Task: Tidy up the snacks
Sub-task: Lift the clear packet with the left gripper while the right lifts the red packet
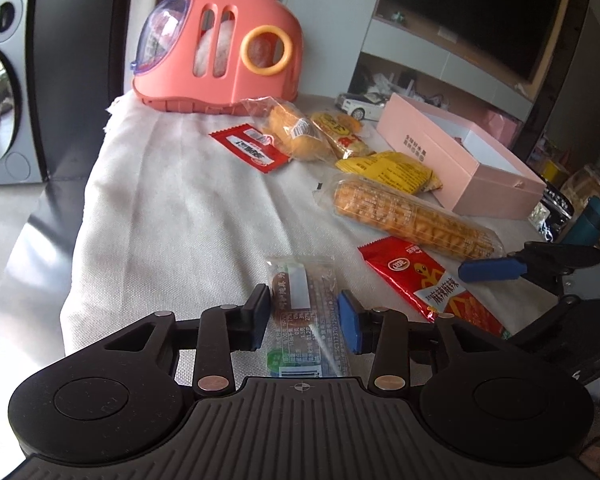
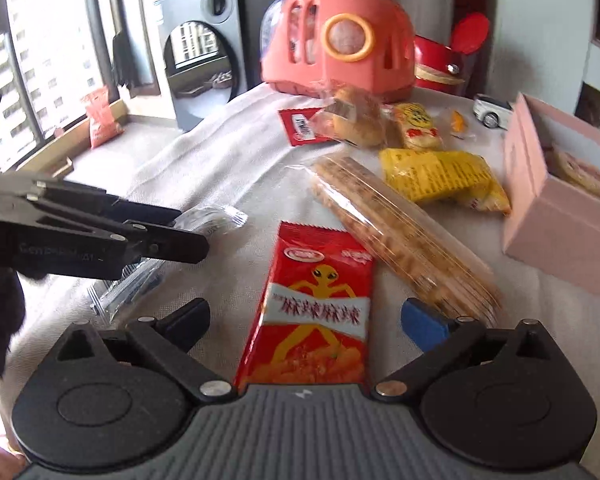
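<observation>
A clear snack packet (image 1: 304, 312) with a brown bar inside lies on the white cloth (image 1: 160, 208). My left gripper (image 1: 304, 320) has its two pads against the packet's sides, shut on it. In the right wrist view that gripper (image 2: 180, 236) comes in from the left over the same packet (image 2: 216, 216). A red packet with a yellow figure (image 2: 320, 308) lies flat between the wide-open fingers of my right gripper (image 2: 308, 322), untouched. The same red packet (image 1: 432, 284) shows in the left wrist view, beside a blue right-gripper pad (image 1: 492, 270).
An open pink box (image 2: 560, 224) stands at the right with a snack in it. Beyond lie a long cracker tube (image 2: 400, 236), a yellow packet (image 2: 440, 176), bread (image 2: 356, 116) and another red packet (image 2: 300, 124). A pink carrier case (image 1: 220, 48) and a toy car (image 1: 356, 106) stand at the back.
</observation>
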{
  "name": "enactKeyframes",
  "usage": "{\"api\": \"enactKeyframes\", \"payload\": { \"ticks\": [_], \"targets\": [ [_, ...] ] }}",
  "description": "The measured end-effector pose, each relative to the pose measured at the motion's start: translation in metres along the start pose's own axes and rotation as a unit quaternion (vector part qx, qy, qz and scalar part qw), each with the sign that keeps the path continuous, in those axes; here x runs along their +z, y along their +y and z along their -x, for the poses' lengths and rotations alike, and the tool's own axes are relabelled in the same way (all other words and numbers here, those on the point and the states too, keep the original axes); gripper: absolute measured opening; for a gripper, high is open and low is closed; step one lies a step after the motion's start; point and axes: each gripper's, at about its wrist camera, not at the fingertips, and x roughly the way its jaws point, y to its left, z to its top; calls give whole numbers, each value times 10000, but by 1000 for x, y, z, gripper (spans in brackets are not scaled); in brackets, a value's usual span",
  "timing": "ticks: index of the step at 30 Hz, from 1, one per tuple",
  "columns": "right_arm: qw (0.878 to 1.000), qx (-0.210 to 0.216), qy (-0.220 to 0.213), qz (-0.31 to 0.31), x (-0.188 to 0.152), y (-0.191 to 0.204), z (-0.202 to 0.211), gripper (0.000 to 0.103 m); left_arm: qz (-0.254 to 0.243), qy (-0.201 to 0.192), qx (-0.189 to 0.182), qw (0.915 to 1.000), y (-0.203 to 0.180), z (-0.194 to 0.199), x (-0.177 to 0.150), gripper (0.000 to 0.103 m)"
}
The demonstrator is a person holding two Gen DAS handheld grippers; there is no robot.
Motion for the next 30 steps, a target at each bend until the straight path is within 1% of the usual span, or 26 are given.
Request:
{"api": "enactKeyframes", "payload": {
  "ticks": [2,4,5,6,8,10,12,14,17,21,23,24,26,28,30],
  "targets": [
    [9999,-20,15,-100,2,-2,3,93,-36,-8,4,10000,0,0,0,43],
    [10000,5,38,-49,6,-1,5,71,64,-12,-27,10000,2,0,2,42],
    [10000,17,61,2,7,0,5,66,119,-15,-43,9999,3,0,2,42],
    [9999,-26,88,56,8,2,5,58,176,-14,-54,9998,4,1,2,42],
    [9997,-15,149,186,9,6,6,56,262,35,-42,9996,4,3,2,41],
    [9995,77,204,217,7,8,12,53,243,118,-16,9996,-1,7,3,41],
    [9994,170,215,214,3,8,21,50,155,147,-53,9998,-8,12,1,41],
    [9995,175,144,216,-4,6,36,49,5,167,-125,9998,-19,19,-1,41],
    [9997,69,-62,229,-16,-1,67,48,-345,209,-353,9986,-45,30,-4,41],
    [9987,-276,-399,156,-31,-21,112,48,-708,290,-775,9941,-83,38,-9,41],
    [9970,-468,-621,4,-31,-36,137,47,-732,137,-1055,9916,-100,46,5,40],
    [9951,-576,-796,-85,-27,-46,153,47,-738,-29,-1181,9902,-107,51,19,40],
    [9882,-814,-1264,-299,-9,-67,184,47,-778,-482,-1354,9866,-125,60,52,40],
    [9755,-1053,-1826,-631,13,-93,214,47,-786,-917,-1427,9824,-142,60,85,41],
    [9601,-1355,-2277,-894,34,-117,230,48,-784,-1207,-1427,9792,-156,46,118,41]
  ]
}}
